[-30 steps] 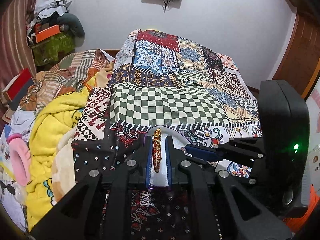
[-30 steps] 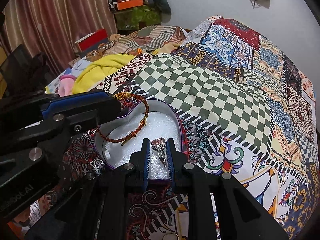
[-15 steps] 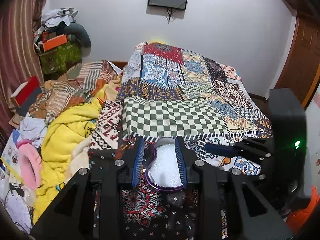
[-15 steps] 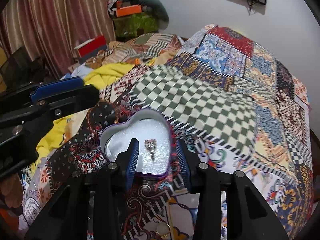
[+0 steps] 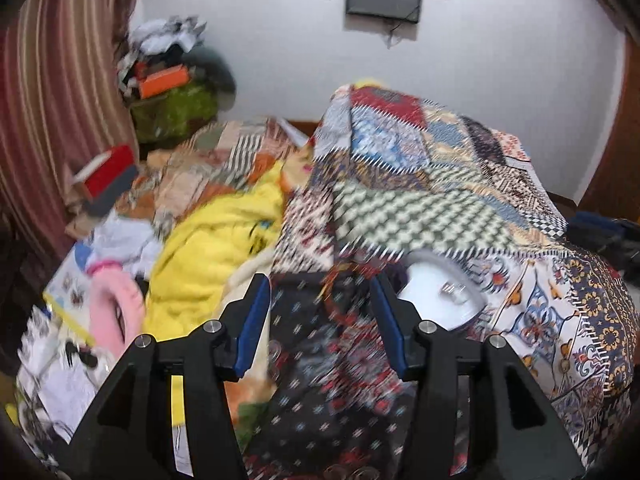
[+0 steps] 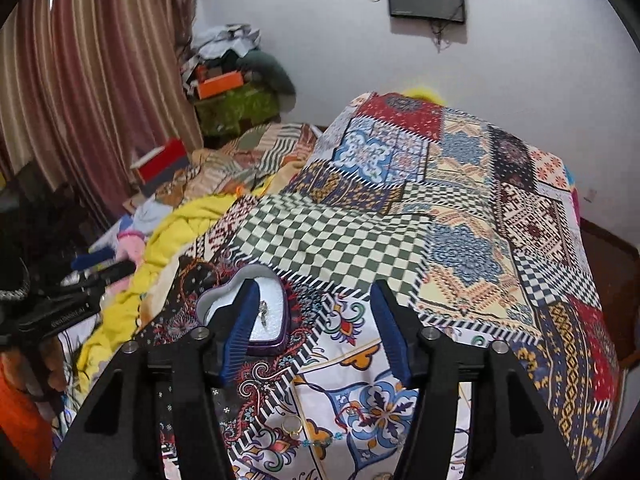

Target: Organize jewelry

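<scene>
Both my left gripper (image 5: 320,320) and right gripper (image 6: 314,328) have jaws wide, empty above the bed (image 6: 460,208); heart tin (image 6: 276,340) at ten o'clock, half-hidden.

patchwork bed (image 6: 460,200) carries heart tin (image 6: 276,338), gold rings (image 6: 292,426).
</scene>
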`<action>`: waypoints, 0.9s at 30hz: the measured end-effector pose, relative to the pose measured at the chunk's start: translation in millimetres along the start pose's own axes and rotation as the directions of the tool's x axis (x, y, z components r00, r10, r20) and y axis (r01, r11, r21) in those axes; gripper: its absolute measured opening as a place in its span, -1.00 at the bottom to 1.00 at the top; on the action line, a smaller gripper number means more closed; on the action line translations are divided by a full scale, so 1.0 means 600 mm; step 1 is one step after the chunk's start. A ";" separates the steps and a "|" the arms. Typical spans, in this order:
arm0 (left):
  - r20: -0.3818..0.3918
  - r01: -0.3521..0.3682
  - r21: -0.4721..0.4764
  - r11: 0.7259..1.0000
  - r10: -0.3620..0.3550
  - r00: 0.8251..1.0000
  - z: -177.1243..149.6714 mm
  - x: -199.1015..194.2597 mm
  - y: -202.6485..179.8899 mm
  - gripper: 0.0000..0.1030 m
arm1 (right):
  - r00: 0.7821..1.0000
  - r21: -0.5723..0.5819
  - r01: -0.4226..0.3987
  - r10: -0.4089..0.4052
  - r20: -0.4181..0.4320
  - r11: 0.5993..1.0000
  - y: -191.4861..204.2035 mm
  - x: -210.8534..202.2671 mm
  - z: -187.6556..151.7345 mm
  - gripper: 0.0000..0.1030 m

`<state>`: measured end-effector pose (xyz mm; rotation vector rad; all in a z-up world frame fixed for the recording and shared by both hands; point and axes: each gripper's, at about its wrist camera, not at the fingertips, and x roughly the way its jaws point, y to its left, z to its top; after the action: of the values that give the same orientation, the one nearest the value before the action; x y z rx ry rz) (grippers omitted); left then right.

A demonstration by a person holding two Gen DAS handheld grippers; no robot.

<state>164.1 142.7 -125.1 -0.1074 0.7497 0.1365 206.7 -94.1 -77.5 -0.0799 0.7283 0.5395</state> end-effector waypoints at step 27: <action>-0.172 0.103 -0.103 0.989 -0.120 0.978 -0.028 0.138 -0.007 -0.98 | 0.995 -0.012 0.091 -0.091 0.027 0.996 -0.016 -0.049 -0.004 0.13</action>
<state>213.7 143.1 -193.8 -0.2529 0.9135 0.0549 192.1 -116.1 -61.2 -0.1173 0.6925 0.4572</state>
